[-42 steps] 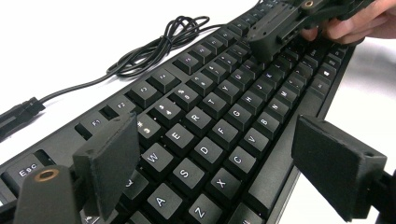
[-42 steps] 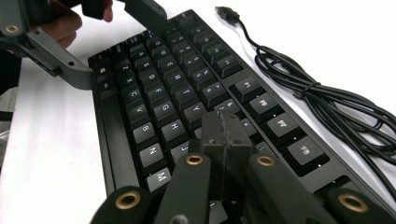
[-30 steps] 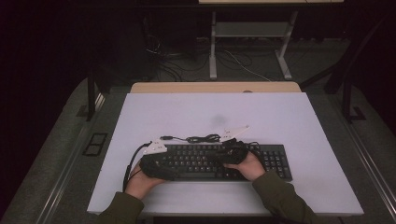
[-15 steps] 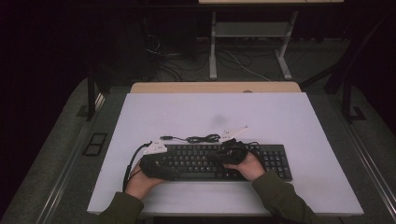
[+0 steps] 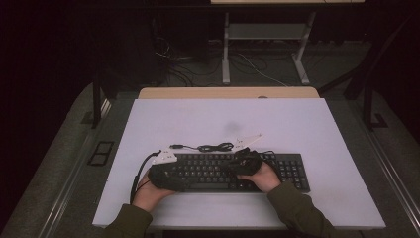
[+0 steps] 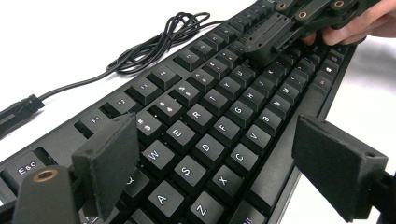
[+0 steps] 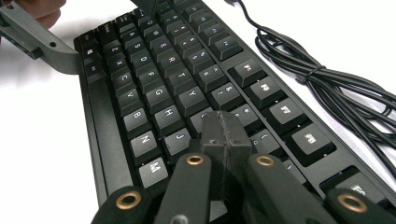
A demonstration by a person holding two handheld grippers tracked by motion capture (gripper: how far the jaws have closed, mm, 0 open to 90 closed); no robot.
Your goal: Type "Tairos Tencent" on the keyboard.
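Nothing has moved: left gripper jaws spread over the keyboard, right gripper jaws closed.

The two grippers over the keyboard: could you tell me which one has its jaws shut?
The right gripper: its pads meet above the keyboard. The left gripper has its jaws standing wide apart.

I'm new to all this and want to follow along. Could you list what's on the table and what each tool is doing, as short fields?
Surface: white table
Main thing: black keyboard, lying flat
Cable: black cord, bundled just behind the keyboard
Left gripper: jaws open, over the keys at the keyboard's left end
Right gripper: jaws shut, nothing between them, tip at the middle keys
Hands: one holds each gripper
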